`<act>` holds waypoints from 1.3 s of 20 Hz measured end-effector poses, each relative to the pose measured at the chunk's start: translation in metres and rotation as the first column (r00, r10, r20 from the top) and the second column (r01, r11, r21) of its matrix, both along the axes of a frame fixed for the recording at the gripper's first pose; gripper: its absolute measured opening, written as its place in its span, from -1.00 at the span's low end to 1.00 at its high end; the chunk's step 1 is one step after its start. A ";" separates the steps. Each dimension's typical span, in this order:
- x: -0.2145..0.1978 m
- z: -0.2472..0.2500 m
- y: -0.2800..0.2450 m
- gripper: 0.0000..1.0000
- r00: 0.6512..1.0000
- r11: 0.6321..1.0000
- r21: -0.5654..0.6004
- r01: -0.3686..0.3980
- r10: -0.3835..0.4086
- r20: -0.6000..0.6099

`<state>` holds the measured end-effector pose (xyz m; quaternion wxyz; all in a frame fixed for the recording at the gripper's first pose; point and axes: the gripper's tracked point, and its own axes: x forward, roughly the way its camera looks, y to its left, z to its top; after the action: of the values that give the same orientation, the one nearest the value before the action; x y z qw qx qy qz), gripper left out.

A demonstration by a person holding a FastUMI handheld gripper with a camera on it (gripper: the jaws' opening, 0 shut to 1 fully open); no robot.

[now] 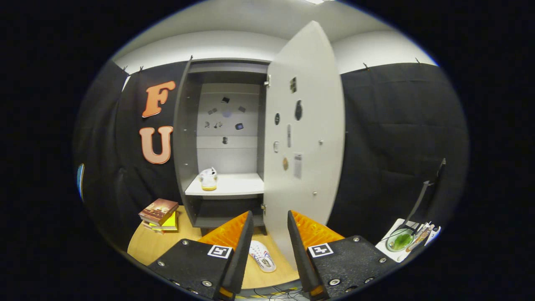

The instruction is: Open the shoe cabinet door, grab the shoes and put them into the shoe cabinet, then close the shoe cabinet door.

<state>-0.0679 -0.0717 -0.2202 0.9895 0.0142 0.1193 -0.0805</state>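
Observation:
The grey shoe cabinet (186, 138) stands ahead with its door (307, 138) swung wide open to the right. One white shoe with a yellowish sole (208, 179) sits on the left part of the cabinet's shelf (238, 186). A second white shoe (262, 255) lies on the wooden floor below, seen between my fingers. My gripper (269, 219) is open, with nothing between its fingers, held back from the cabinet and above the floor shoe.
A stack of books (159, 214) lies on the wooden floor (146, 246) left of the cabinet. To the right, a white tray (391, 246) holds a green-filled bowl (401, 240) and utensils. The open door's edge comes close to the right finger.

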 end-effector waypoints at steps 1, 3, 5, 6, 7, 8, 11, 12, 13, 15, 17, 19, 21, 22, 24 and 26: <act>0.007 -0.012 0.012 0.06 0.999 1.000 -0.004 -0.027 0.027 -0.017; 0.021 -0.044 0.029 0.16 0.995 0.997 -0.005 -0.073 0.073 -0.070; 0.036 -0.076 0.038 0.31 0.988 0.994 0.014 -0.104 0.105 -0.115; 0.044 -0.096 0.036 0.41 0.984 0.994 0.014 -0.105 0.106 -0.144; 0.051 -0.119 0.032 0.46 0.979 0.995 0.010 -0.102 0.102 -0.178; 0.057 -0.142 0.029 0.52 0.972 0.995 0.011 -0.098 0.098 -0.215; 0.075 -0.213 0.022 0.54 0.943 0.995 0.013 -0.099 0.098 -0.319; 0.083 -0.239 0.019 0.56 0.931 0.995 0.014 -0.103 0.101 -0.351; 0.088 -0.263 0.020 0.58 0.914 0.993 0.034 -0.116 0.120 -0.387; 0.100 -0.303 0.029 0.63 0.879 0.986 0.095 -0.134 0.163 -0.448; 0.114 -0.340 0.026 0.69 0.852 0.986 0.098 -0.134 0.165 -0.496; 0.122 -0.376 0.026 0.69 0.816 0.986 0.068 -0.150 0.163 -0.555; 0.125 -0.402 0.023 0.53 0.784 0.983 0.031 -0.179 0.161 -0.599; 0.125 -0.412 0.021 0.36 0.769 0.982 0.011 -0.188 0.154 -0.620; 0.125 -0.429 0.015 0.12 0.748 0.982 -0.019 -0.186 0.129 -0.651; 0.119 -0.445 0.012 -0.03 0.729 0.982 -0.017 -0.186 0.126 -0.673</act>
<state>0.0512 -0.0598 -0.6651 0.8836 -0.0667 0.4634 -0.0018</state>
